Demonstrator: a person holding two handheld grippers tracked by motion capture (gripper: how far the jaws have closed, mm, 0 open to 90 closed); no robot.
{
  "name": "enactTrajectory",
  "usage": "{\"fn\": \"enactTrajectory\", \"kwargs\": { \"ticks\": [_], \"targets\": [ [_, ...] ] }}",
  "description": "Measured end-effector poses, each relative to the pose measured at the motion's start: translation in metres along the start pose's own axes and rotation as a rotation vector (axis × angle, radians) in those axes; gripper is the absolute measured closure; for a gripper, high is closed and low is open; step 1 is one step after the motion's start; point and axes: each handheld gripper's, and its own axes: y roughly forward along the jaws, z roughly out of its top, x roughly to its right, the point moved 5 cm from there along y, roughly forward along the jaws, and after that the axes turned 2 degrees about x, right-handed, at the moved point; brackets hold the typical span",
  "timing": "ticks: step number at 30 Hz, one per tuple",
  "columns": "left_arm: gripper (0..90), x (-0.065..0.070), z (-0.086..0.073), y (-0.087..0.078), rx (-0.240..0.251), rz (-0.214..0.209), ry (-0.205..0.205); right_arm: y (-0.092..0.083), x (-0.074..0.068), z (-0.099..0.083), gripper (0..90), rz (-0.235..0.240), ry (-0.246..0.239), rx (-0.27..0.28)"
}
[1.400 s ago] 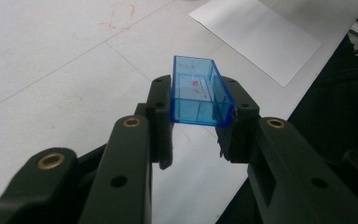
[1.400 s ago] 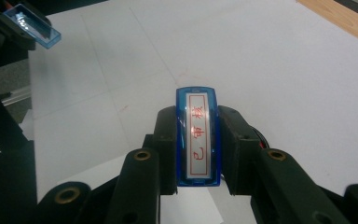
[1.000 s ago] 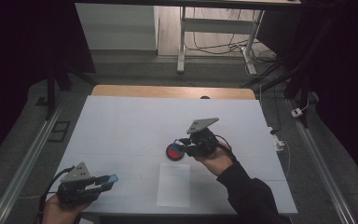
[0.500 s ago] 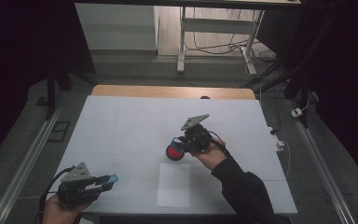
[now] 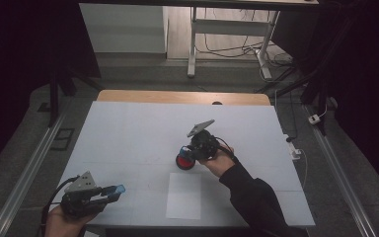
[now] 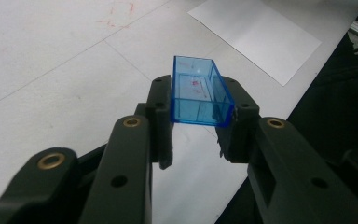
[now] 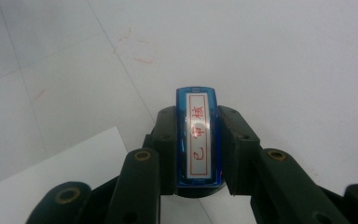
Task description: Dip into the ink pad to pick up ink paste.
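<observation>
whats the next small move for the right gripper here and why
Probably carry the stamp toward the white paper and lower it. The right gripper is shut on the stamp, the left gripper already holds its blue cap, and the paper lies bare nearby.

In the right gripper view the blue stamp is clamped between the black jaws, which cover both its long sides, and its lower body is hidden below them. In the high view the red thing at the right gripper is too small to identify. The white sheet is cut by the left gripper view's top edge.
</observation>
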Motion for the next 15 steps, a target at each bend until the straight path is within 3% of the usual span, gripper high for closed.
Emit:
{"fn": "enactTrajectory", "kwargs": {
  "ticks": [15],
  "targets": [
    [69.0, -0.0002, 0.0000, 0.0000, -0.001, -0.004, -0.003, 0.0094, 0.0033, -0.0031, 70.3, -0.010, -0.001, -0.025]
  ]
}}
